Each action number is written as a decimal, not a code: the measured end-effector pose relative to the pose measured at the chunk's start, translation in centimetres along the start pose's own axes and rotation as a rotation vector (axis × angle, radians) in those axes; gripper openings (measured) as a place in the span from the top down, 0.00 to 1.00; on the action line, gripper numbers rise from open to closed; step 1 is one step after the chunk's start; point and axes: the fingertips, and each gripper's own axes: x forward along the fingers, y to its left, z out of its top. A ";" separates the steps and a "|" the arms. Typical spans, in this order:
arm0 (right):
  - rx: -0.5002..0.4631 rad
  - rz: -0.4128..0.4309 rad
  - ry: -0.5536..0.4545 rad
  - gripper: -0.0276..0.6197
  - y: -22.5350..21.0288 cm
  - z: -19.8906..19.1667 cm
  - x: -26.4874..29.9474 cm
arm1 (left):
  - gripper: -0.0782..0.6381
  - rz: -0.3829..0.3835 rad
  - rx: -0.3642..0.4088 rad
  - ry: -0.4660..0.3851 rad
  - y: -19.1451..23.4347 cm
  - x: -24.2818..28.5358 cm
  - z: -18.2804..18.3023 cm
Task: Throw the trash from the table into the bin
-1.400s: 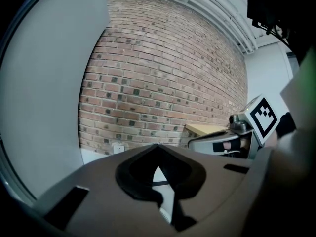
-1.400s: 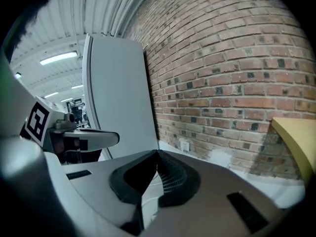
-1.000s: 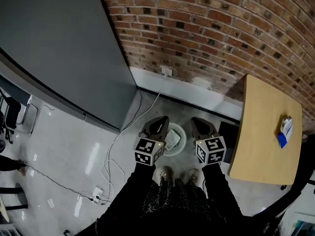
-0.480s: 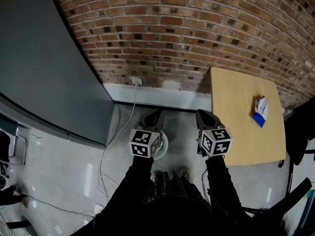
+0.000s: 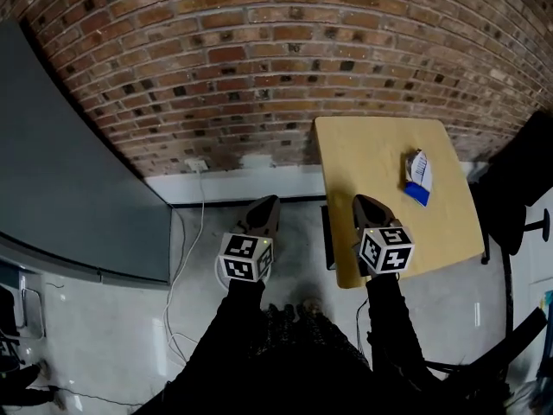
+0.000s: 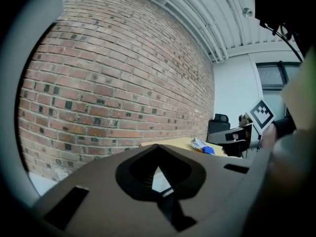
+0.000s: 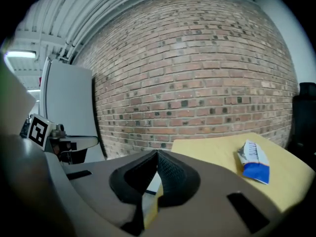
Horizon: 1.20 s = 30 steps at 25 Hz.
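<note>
A crumpled white and blue wrapper [image 5: 417, 175] lies on the far right part of the pale wooden table [image 5: 371, 158]. It also shows in the left gripper view [image 6: 203, 145] and the right gripper view [image 7: 254, 161]. My right gripper [image 5: 364, 202] is shut and empty over the table's near left corner, short of the wrapper. My left gripper [image 5: 264, 204] hangs over the floor left of the table, its tips meeting with nothing between them. The bin is hidden from view.
A brick wall [image 5: 259, 67] runs behind the table. A grey panel [image 5: 60, 188] stands at the left, with a white cable [image 5: 186, 232] on the floor from a wall socket [image 5: 195, 164]. A black chair [image 5: 518, 197] stands right of the table.
Both grippers have swung from above the white bin on the floor to the right, toward the table. The bin has dropped out of sight and the table now lies just ahead.
</note>
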 end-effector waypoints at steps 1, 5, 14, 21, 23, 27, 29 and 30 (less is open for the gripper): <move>0.008 -0.016 -0.004 0.94 -1.1 0.0 -0.4 | 0.88 -0.010 0.004 0.002 -0.7 0.6 0.0; 0.055 -0.063 -0.022 0.94 -5.0 0.1 -1.7 | 0.88 -0.050 0.006 0.007 -3.2 3.0 0.2; 0.078 -0.123 -0.049 0.94 -11.8 0.7 -3.5 | 0.88 -0.114 0.037 0.004 -8.7 8.3 1.4; 0.128 -0.165 -0.084 0.94 -16.5 0.9 -5.0 | 0.88 -0.157 0.081 0.017 -12.3 11.2 1.8; 0.134 -0.179 -0.085 0.94 -17.7 0.9 -5.3 | 0.88 -0.171 0.089 0.018 -13.2 11.9 1.9; 0.130 -0.190 -0.081 0.94 -19.3 0.6 -5.4 | 0.88 -0.181 0.088 0.014 -14.3 12.9 1.9; 0.136 -0.195 -0.075 0.94 -20.0 0.3 -5.5 | 0.88 -0.184 0.092 0.016 -14.7 13.2 1.7; 0.138 -0.198 -0.073 0.94 -20.3 0.1 -5.5 | 0.88 -0.185 0.092 0.018 -14.8 13.3 1.6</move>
